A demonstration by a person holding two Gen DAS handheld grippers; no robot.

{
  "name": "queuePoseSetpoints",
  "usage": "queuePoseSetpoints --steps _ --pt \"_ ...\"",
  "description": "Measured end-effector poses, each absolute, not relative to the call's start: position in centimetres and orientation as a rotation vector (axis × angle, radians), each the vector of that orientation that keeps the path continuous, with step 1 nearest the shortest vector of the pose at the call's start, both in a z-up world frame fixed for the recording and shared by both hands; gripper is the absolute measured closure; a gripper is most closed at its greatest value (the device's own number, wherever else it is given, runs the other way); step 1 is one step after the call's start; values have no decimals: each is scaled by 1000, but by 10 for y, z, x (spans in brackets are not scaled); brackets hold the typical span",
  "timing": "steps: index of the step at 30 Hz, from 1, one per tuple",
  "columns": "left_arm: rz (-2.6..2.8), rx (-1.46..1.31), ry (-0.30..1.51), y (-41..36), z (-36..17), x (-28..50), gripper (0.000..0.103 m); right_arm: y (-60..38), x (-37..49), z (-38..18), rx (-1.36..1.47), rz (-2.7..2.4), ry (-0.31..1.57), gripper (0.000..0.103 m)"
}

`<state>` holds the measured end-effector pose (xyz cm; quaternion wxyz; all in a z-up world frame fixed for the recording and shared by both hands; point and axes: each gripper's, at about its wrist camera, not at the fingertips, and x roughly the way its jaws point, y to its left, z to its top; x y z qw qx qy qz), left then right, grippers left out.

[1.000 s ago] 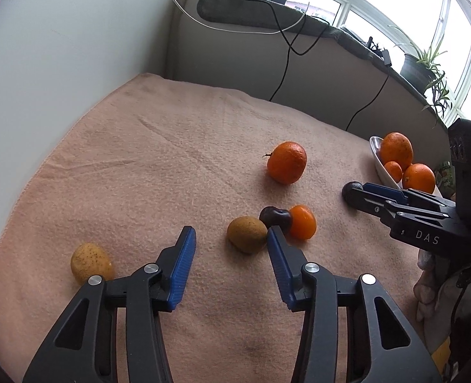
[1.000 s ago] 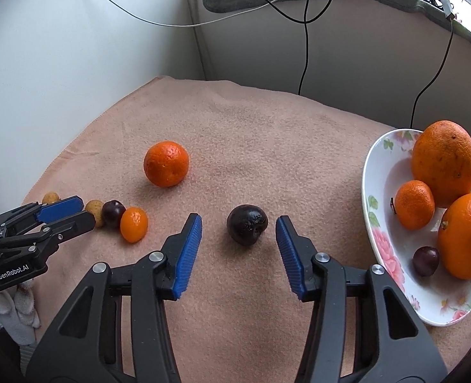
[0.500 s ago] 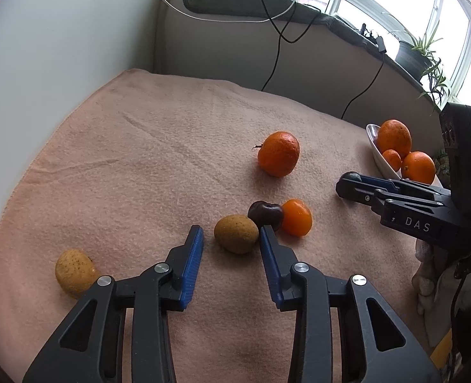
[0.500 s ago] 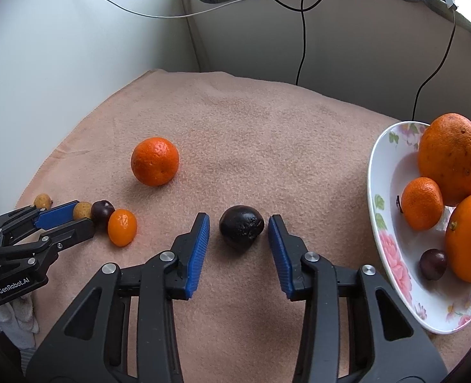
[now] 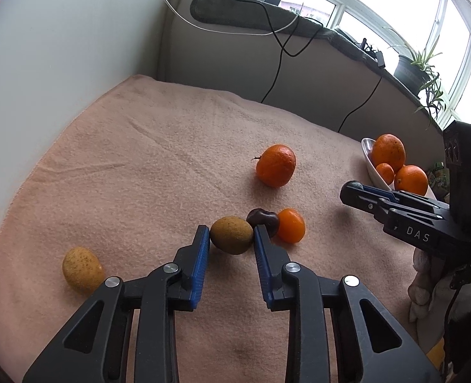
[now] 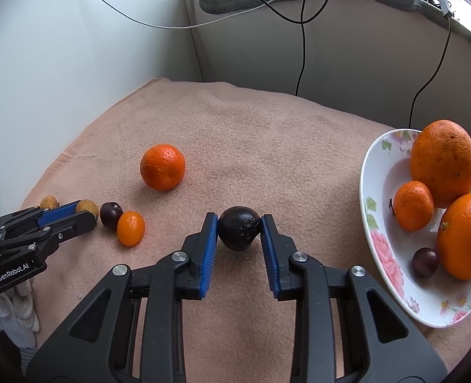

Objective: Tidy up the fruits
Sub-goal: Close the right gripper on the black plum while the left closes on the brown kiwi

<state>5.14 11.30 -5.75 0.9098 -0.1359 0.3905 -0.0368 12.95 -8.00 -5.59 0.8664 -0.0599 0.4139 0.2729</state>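
Note:
In the left wrist view my left gripper (image 5: 231, 233) is closing on a brown oval fruit (image 5: 231, 239) that lies on the peach blanket (image 5: 139, 159), and its blue pads press on both sides of it. A dark plum (image 5: 262, 218) and a small tangerine (image 5: 291, 226) lie just right of it. In the right wrist view my right gripper (image 6: 239, 223) is closing on a wrinkled dark fruit (image 6: 239, 233), with the pads touching both sides. A flowered plate (image 6: 382, 223) to the right holds three oranges and a plum.
A loose orange (image 5: 276, 166) sits mid-blanket, and a speckled yellow fruit (image 5: 82, 269) lies at the near left. White walls bound the left side and a grey ledge with hanging cables the back. A potted plant (image 5: 411, 67) stands on the windowsill.
Both grippers have narrowed from wide open onto their fruits: the left onto the brown fruit, the right onto the dark wrinkled one. Both edged slightly forward.

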Motion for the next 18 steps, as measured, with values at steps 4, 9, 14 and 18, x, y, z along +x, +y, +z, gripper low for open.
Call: queuePoseSetpoints --steps 4,9,14,18 --pt "-95 -295 788 110 -50 48 76 -88 122 -47 -105 575 845 74" --pt "-128 -293 767 97 -40 47 76 -102 113 -35 -94 564 810 74" --pt "-166 -291 746 82 -30 50 76 -126 107 -24 -72 535 777 74" --pt "-199 -292 737 70 -26 56 76 -146 104 -17 -69 497 755 74"
